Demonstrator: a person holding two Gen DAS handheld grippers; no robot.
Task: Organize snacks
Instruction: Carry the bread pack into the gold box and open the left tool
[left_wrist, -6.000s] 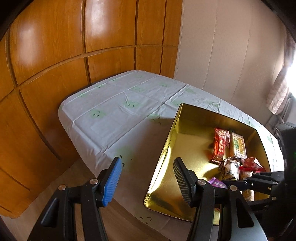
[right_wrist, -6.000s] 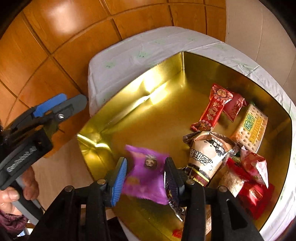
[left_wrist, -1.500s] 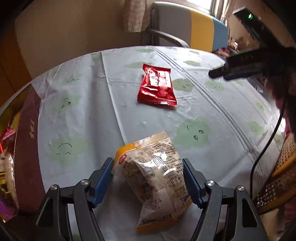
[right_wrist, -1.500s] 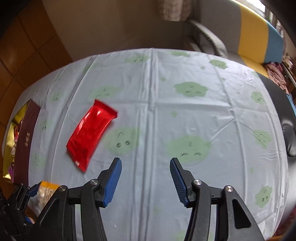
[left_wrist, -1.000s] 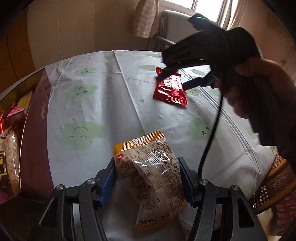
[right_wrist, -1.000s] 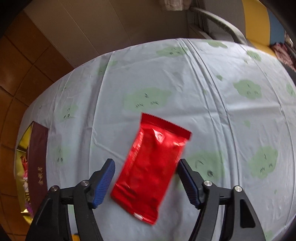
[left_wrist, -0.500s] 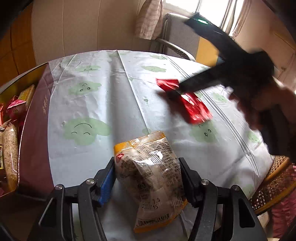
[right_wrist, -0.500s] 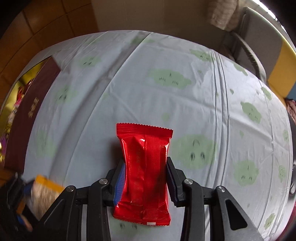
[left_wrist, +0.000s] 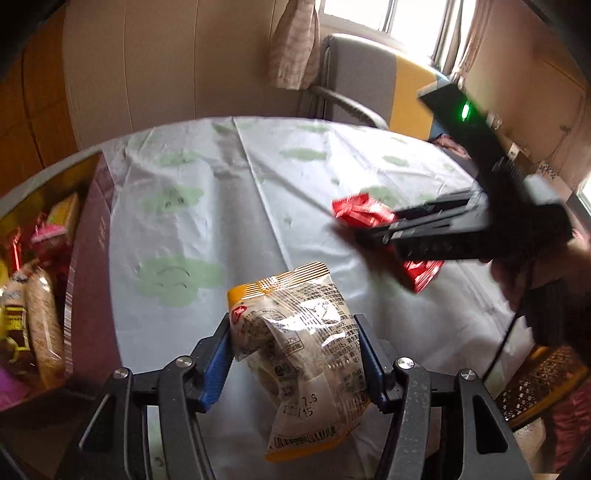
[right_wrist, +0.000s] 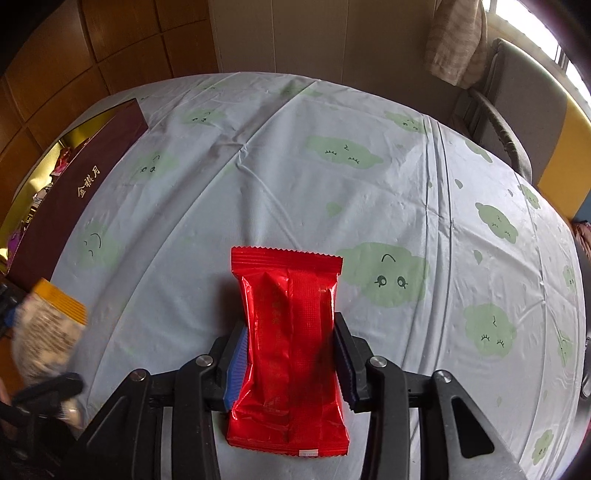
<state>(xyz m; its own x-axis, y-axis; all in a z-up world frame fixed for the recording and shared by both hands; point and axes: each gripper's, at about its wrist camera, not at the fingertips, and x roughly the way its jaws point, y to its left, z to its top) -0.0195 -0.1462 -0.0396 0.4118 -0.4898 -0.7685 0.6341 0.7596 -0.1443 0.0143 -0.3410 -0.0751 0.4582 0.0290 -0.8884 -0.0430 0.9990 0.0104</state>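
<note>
Room: wood-panelled wall on one side, a plain cream wall beyond, and a bright window with a curtain (left_wrist: 293, 44) behind a grey armchair (right_wrist: 517, 99) carrying a yellow cushion.
Surface: a table under a pale blue tablecloth (right_wrist: 295, 166) printed with green smiling clouds, creased down its length.
Left gripper (left_wrist: 295, 354): both blue pads pressed in on a clear snack bag with an orange top (left_wrist: 299, 332), pinching it at the waist. The bag's lower end hangs toward the camera, a printed date on it, and it sits above the near part of the cloth.
Right gripper (right_wrist: 290, 354): clamped tight on a red foil packet (right_wrist: 288, 350), fingers biting both long sides around the middle. The zigzag top edge of the packet points out over the table.
Cross-check: from the left wrist camera the right gripper (left_wrist: 373, 236) comes in blurred from the right, the red packet (left_wrist: 362, 212) bulging either side of its black fingers, clear of the cloth.
Snack box (right_wrist: 74, 192): at the left edge of the table, maroon outer wall with gold lettering, gold inside.
Box contents: several wrapped snacks (left_wrist: 40, 325) already in there, red, tan and yellow wrappers crowded together; individual labels too blurred to read.
Spacing: the two held packets are near each other, not touching, both to the right of the box.
</note>
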